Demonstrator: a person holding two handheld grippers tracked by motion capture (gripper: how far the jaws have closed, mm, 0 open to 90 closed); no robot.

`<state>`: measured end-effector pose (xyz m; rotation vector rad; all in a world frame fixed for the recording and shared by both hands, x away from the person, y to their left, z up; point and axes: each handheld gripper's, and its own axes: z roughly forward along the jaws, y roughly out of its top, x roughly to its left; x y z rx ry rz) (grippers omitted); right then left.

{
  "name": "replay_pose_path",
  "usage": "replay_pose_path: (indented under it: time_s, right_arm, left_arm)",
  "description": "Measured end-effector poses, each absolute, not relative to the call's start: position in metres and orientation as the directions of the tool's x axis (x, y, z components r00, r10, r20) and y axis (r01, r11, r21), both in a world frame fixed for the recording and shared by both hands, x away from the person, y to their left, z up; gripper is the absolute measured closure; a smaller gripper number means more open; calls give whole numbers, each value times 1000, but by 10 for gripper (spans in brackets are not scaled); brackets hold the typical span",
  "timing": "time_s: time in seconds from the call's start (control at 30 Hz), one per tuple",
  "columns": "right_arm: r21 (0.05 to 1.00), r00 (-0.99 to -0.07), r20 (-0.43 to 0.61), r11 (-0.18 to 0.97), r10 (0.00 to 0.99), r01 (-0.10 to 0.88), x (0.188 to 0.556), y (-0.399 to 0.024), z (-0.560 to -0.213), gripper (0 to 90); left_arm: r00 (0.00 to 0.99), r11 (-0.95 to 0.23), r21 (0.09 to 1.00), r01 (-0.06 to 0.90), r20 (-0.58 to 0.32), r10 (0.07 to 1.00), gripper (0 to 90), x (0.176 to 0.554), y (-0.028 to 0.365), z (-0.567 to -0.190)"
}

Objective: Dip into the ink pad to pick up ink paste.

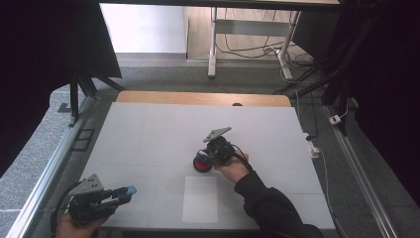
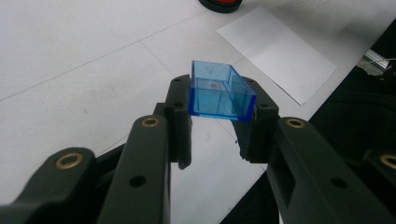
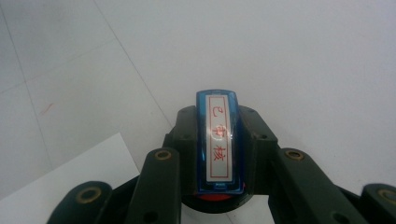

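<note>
While clamped lengthwise in the right tool (image 3: 218, 154), blue stamp (image 3: 218, 140) points away, left tool (image 2: 219, 133) gripping blue cap (image 2: 222, 93).

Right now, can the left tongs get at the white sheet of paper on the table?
Probably not as they are: the left tongs are shut on a blue transparent cap, so the jaws are occupied. The way to the white sheet of paper looks free.
</note>
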<state>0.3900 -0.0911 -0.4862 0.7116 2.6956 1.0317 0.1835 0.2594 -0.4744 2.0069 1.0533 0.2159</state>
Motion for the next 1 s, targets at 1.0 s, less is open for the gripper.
replay_pose_path:
  time_s: [1.0]
  right_arm:
    - [618, -873, -187, 745, 451, 252, 372, -74, -485, 717]
  left_arm:
    - [633, -297, 742, 601, -214, 744, 678, 183, 259, -474]
